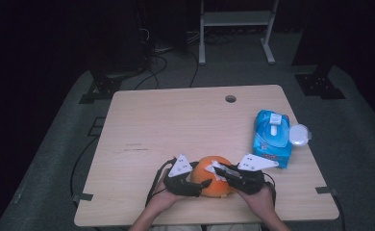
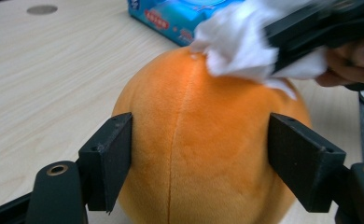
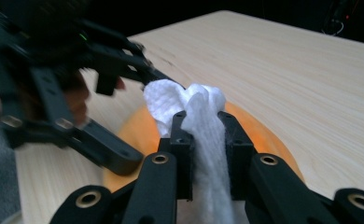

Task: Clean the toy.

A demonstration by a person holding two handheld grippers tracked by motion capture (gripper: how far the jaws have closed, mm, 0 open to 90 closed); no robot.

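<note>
Near the front edge of the surface [image 1: 142, 130], an orange plush ball [image 2: 203, 140] sits squeezed between the jaws of the left tool [image 2: 199, 163], one pressed to each side. The right tool [image 3: 207, 154] pinches a white wipe [image 3: 203, 121] against the ball's top. Beyond the ball, to its right, lies a blue wipes pack [image 1: 271, 137].

**No readable text**

The blue wipes pack [image 1: 272, 138] carries printed lettering along its side, red and white in the left gripper view [image 2: 171, 21], but it is too small and blurred to read. The faint dark marks on the table [image 1: 132, 147] cannot be read either.
</note>
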